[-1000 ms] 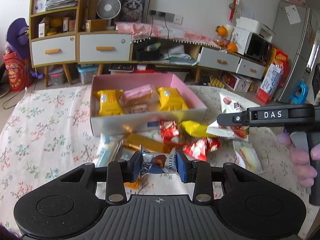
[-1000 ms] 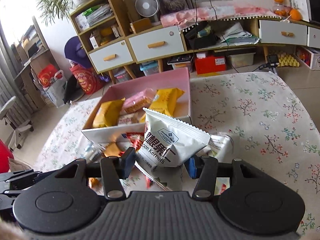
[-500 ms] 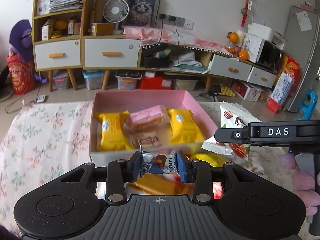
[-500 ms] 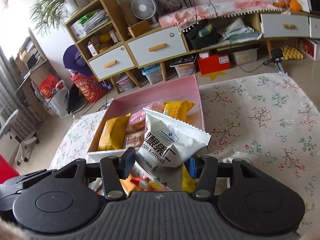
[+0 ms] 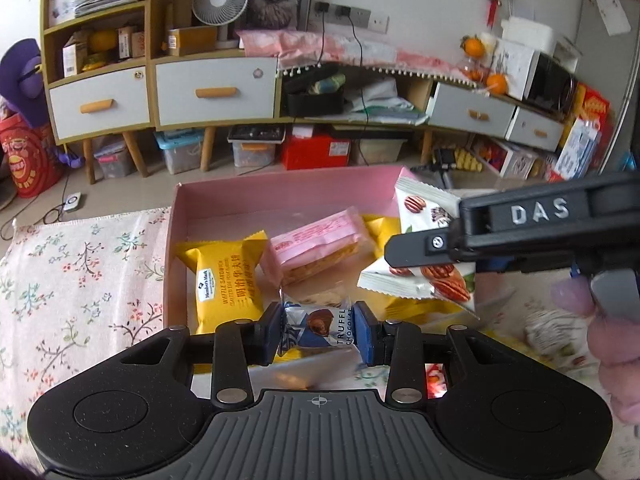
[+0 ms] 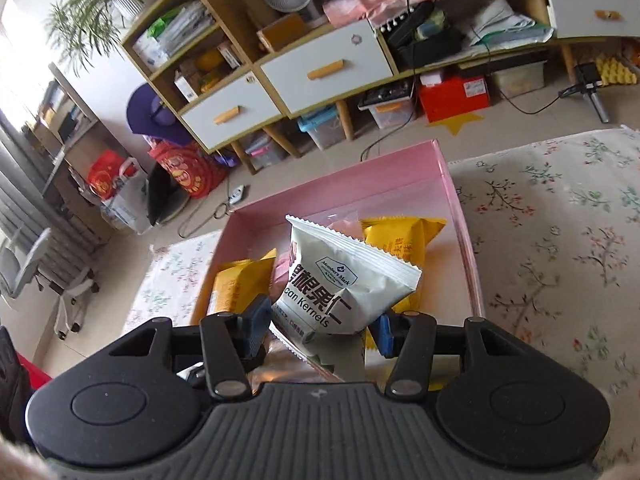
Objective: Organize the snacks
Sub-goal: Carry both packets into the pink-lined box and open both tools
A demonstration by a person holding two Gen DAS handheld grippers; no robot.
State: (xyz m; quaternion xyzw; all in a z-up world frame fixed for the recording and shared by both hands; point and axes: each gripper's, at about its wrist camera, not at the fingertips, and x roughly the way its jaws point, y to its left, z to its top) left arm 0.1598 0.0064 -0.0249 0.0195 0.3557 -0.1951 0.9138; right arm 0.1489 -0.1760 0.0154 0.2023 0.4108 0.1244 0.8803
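Observation:
My left gripper (image 5: 319, 330) is shut on a blue truffle chocolate (image 5: 316, 326) and holds it over the near edge of the pink box (image 5: 280, 188). My right gripper (image 6: 320, 330) is shut on a white pecan kernels bag (image 6: 344, 280) and holds it above the box (image 6: 460, 208). The bag also shows in the left wrist view (image 5: 424, 272), under the right gripper's black body (image 5: 520, 228). In the box lie yellow waffle sandwich packs (image 5: 226, 276) and a pink wafer pack (image 5: 316, 244).
The box stands on a table with a floral cloth (image 5: 72, 280). Loose snacks lie on the cloth right of the box (image 5: 548, 328). Behind the table are a shelf unit with drawers (image 5: 160, 92) and storage bins on the floor (image 5: 252, 148).
Both grippers have moved forward from the snack pile to over the pink box, each still holding its snack. The loose snacks have slid out of view beneath them.

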